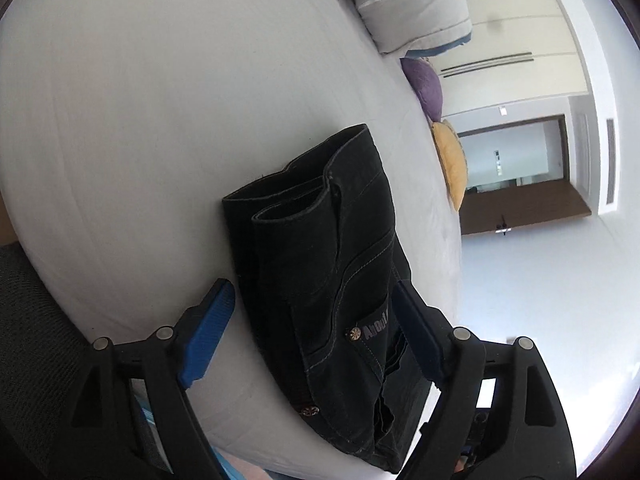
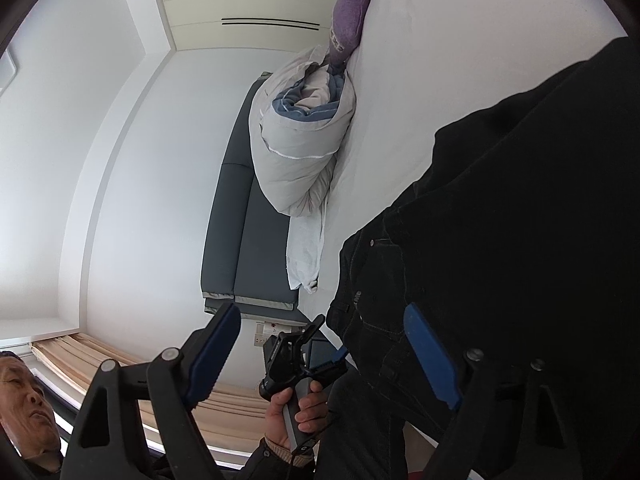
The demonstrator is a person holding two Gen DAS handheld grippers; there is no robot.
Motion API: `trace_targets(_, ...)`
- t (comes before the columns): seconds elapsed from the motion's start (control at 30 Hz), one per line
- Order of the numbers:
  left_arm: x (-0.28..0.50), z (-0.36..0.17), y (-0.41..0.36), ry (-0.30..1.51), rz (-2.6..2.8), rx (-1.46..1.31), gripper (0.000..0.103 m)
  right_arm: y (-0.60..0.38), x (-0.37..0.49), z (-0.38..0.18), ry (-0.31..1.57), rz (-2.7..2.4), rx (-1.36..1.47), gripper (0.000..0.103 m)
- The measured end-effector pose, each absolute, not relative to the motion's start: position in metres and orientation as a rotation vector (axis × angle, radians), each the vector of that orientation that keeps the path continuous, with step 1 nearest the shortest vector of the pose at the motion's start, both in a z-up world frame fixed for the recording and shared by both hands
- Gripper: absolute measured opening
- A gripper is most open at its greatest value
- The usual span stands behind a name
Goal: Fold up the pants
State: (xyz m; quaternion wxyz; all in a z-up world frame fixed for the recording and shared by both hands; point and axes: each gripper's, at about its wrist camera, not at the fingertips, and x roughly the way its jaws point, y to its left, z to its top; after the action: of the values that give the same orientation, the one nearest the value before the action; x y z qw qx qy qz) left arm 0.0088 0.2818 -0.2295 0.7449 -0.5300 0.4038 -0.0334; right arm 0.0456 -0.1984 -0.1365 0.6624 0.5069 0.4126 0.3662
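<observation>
My left claw (image 1: pixel 312 332) is spread wide, blue pads either side of the pants (image 1: pixel 332 264) w/o pinching them; nothing gripped. The pants are black denim, folded into a compact stack on the white bed (image 1: pixel 160 120), near its edge, hems facing away from me, a stud-and-lettering pocket on top close to my right pad. Beyond them along the bed's far edge: a rolled grey duvet (image 1: pixel 412 4), a purple cushion (image 1: pixel 426 84) and a yellow cushion (image 1: pixel 452 164).

Right claw (image 2: pixel 324 348) also wide open, holding nothing. One pad sits against the dark pants (image 2: pixel 520 220), which fill the right of that view; can't tell if it presses in. My left hand (image 2: pixel 298 408) shows there, wrapped round the other claw's handle, just beside the denim. Dark grey headboard (image 2: pixel 240 232) behind the duvet (image 2: pixel 296 140).
</observation>
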Motion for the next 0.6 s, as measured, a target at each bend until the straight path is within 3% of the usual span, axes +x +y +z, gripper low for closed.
trace_targets(0.3,0.012,-0.252,0.293,0.837,-0.103,-1.344,0.078,-0.201,0.044,-0.141,0.938,0.814,1.151,0.084)
trace_targets(0.37,0.013,-0.251,0.294,0.845,-0.098,-1.329,0.069,-0.199,0.044,-0.143,0.946,0.814,1.147,0.084)
trace_targets(0.43,0.017,-0.249,0.292,0.869,-0.082,-1.304,0.040,-0.196,0.045,-0.145,0.961,0.810,1.138,0.084)
trace_targets(0.6,0.015,-0.260,0.297,0.867,-0.077,-1.367,0.028,-0.190,0.048,-0.151,0.988,0.788,1.126,0.082)
